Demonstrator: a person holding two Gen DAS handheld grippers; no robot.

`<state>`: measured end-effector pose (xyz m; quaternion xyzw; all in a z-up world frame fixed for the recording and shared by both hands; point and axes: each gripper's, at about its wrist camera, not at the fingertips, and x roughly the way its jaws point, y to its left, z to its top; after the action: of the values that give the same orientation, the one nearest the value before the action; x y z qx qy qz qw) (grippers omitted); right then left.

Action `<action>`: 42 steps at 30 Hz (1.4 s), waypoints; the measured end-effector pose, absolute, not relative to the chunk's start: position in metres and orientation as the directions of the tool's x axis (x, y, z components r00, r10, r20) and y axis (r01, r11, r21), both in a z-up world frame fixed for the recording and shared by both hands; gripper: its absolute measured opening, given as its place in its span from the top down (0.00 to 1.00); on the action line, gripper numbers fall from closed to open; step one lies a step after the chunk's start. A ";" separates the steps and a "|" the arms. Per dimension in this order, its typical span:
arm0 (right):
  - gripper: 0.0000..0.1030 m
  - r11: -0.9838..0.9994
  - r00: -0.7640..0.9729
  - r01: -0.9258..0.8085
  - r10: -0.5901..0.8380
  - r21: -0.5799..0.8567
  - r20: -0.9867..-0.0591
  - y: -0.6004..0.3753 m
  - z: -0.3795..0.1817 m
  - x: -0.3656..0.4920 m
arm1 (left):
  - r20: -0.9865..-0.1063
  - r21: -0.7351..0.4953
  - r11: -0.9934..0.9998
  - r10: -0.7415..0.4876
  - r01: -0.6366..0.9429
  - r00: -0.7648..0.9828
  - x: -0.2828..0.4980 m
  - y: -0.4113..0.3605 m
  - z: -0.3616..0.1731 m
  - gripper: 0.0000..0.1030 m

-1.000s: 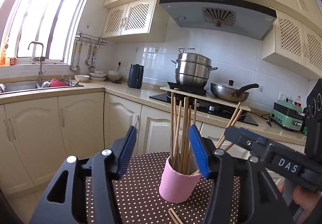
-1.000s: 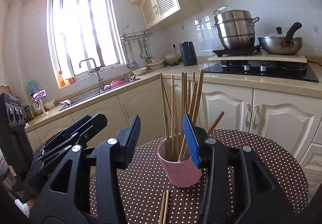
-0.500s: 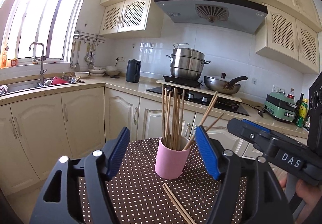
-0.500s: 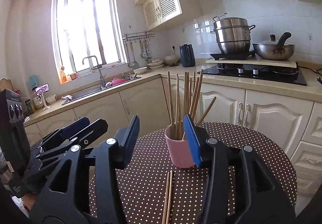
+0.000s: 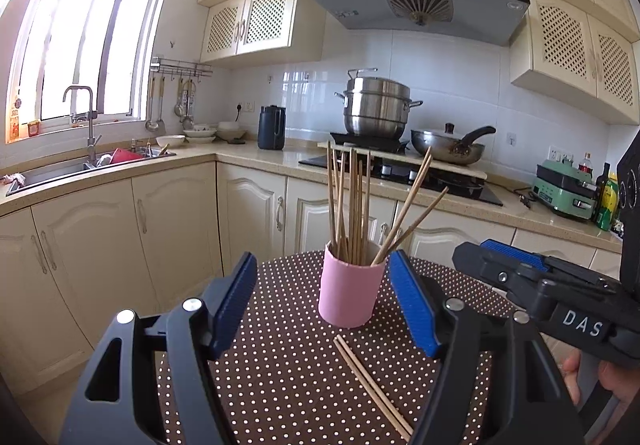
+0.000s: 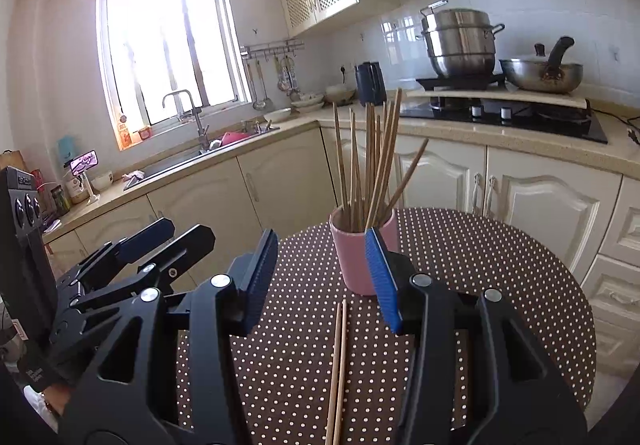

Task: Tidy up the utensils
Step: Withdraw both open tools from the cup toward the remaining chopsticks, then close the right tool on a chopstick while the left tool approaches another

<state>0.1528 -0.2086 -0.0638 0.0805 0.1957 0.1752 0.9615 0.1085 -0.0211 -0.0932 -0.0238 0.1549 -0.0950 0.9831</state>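
Observation:
A pink cup [image 5: 349, 293] holding several wooden chopsticks [image 5: 352, 201] stands upright on the round brown polka-dot table [image 5: 280, 373]. A loose pair of chopsticks [image 5: 370, 385] lies flat on the table in front of the cup. My left gripper [image 5: 322, 305] is open and empty, held short of the cup. In the right wrist view the cup [image 6: 354, 261] and the loose pair [image 6: 338, 361] show too. My right gripper [image 6: 322, 281] is open and empty above the loose pair. The right gripper also shows in the left wrist view [image 5: 532, 277].
Cream kitchen cabinets [image 5: 168, 229] and a counter ring the table. A sink [image 5: 76, 165] sits at left, a stove with a steel pot [image 5: 376, 113] and pan [image 5: 448, 147] behind. The left gripper appears at left in the right wrist view [image 6: 132, 253].
Both grippers have drawn back from the cup, which now looks smaller and farther. The loose chopstick pair on the table has come more fully into view. Both stay open.

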 end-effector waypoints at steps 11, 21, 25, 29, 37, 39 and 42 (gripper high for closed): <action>0.60 0.935 0.714 -0.262 0.355 0.240 -0.603 -0.198 -0.125 0.192 | -0.530 -0.089 0.986 -0.166 0.140 0.832 0.148 -0.019 -0.144 0.34; 0.71 0.940 0.569 -0.272 0.331 0.207 -0.753 -0.183 -0.173 0.215 | -0.637 -0.108 0.988 -0.152 0.108 0.756 0.169 -0.011 -0.178 0.34; 0.74 0.944 0.526 -0.271 0.307 0.186 -0.793 -0.179 -0.188 0.220 | -0.659 -0.105 0.990 -0.144 0.099 0.738 0.173 -0.010 -0.184 0.34; 0.76 0.947 0.501 -0.274 0.291 0.170 -0.815 -0.175 -0.197 0.222 | -0.677 -0.107 0.990 -0.140 0.091 0.722 0.177 -0.009 -0.190 0.34; 0.77 0.947 0.494 -0.288 0.272 0.140 -0.826 -0.167 -0.204 0.226 | -0.700 -0.101 0.991 -0.136 0.091 0.702 0.183 -0.011 -0.199 0.34; 0.77 0.946 0.489 -0.291 0.275 0.142 -0.828 -0.167 -0.204 0.228 | -0.705 -0.099 0.991 -0.137 0.095 0.696 0.185 -0.013 -0.200 0.34; 0.77 0.943 0.480 -0.312 0.264 0.118 -0.837 -0.160 -0.201 0.227 | -0.708 -0.088 0.991 -0.132 0.100 0.693 0.186 -0.016 -0.201 0.34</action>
<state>0.2267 -0.1598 -0.2009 -0.0251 0.4818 0.1677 0.8597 0.1856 -0.0159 -0.2012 -0.0212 0.3865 -0.0631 0.9199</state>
